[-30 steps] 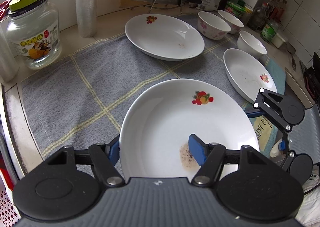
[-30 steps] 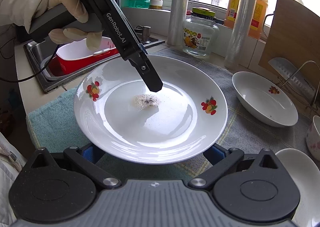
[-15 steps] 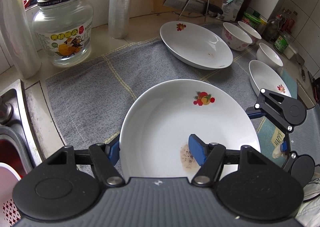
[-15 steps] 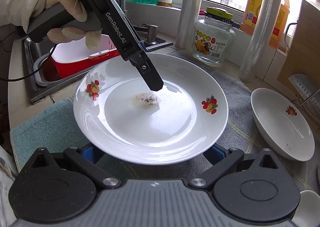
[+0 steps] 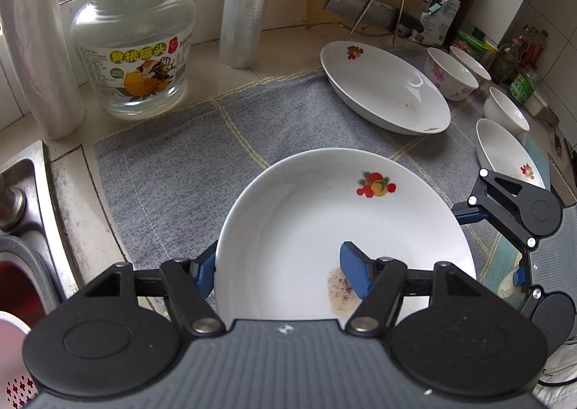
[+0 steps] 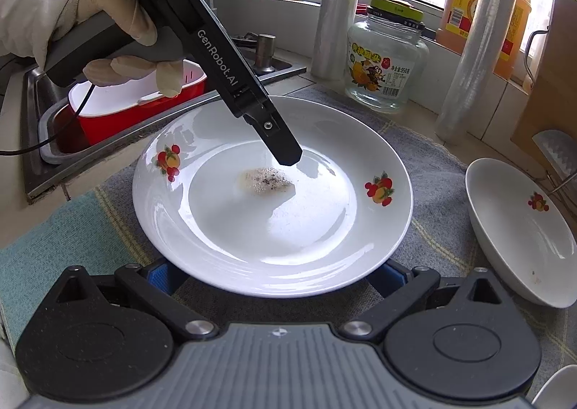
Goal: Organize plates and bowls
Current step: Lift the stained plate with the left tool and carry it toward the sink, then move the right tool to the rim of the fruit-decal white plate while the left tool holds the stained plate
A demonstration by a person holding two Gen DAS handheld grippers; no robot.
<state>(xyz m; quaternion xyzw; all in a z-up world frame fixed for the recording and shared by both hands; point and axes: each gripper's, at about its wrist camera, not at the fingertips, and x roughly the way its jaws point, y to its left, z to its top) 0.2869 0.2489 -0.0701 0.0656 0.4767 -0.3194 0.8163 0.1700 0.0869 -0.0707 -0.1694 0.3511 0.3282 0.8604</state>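
Two tongs, left tongs [image 5: 279, 266] clamping the plate [image 5: 306, 221], right tongs [image 6: 277, 274] wide.

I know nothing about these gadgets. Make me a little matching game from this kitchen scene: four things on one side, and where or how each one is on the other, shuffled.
Things:
1. plate with the food smear
2. glass jar
3. red basin
4. right gripper

Places or states:
A. sits in the sink
B. stands on the counter between two rolls of cling film
C. pinched at its rim by the left gripper
D. open, fingers spread under the plate's near edge

Pairs: 1-C, 2-B, 3-A, 4-D
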